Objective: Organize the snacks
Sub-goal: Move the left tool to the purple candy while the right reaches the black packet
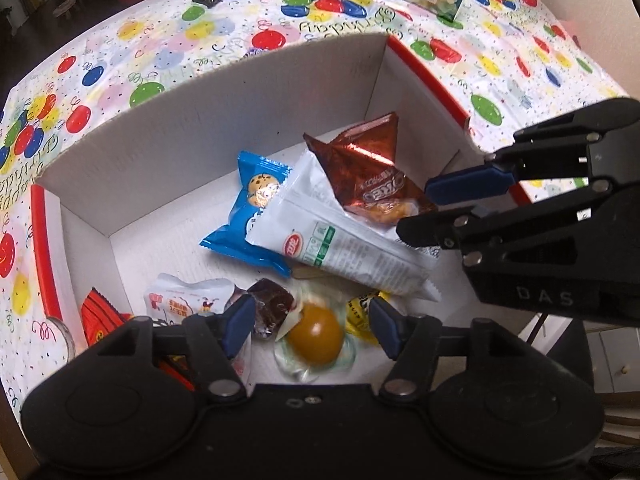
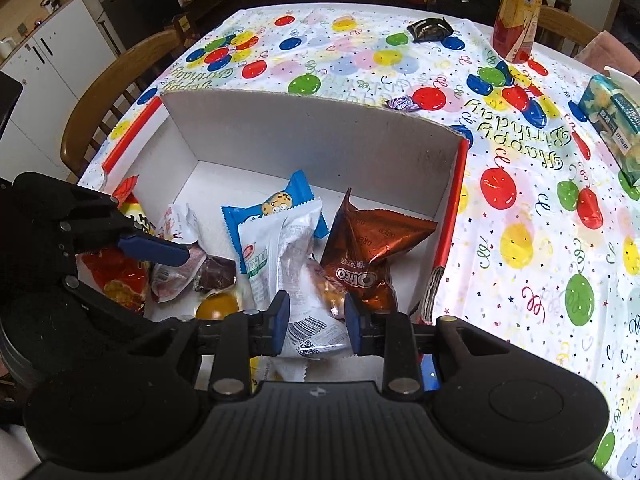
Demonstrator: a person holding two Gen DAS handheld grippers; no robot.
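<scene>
On the balloon-print tablecloth (image 2: 520, 216) sits a white cardboard box (image 2: 304, 132) with most of the snacks piled inside: a blue cookie pack (image 1: 244, 216), a long white packet (image 1: 344, 240) lying over it, a brown Oreo bag (image 2: 360, 248) and an orange jelly cup (image 1: 316, 334). Left gripper (image 1: 310, 330) hangs wide open over the jelly cup, holding nothing. Right gripper (image 2: 314, 322) is parted around the white packet's end, can't tell if it's gripping. A black wrapper (image 2: 430, 28) and a purple candy (image 2: 402, 103) lie outside the box.
</scene>
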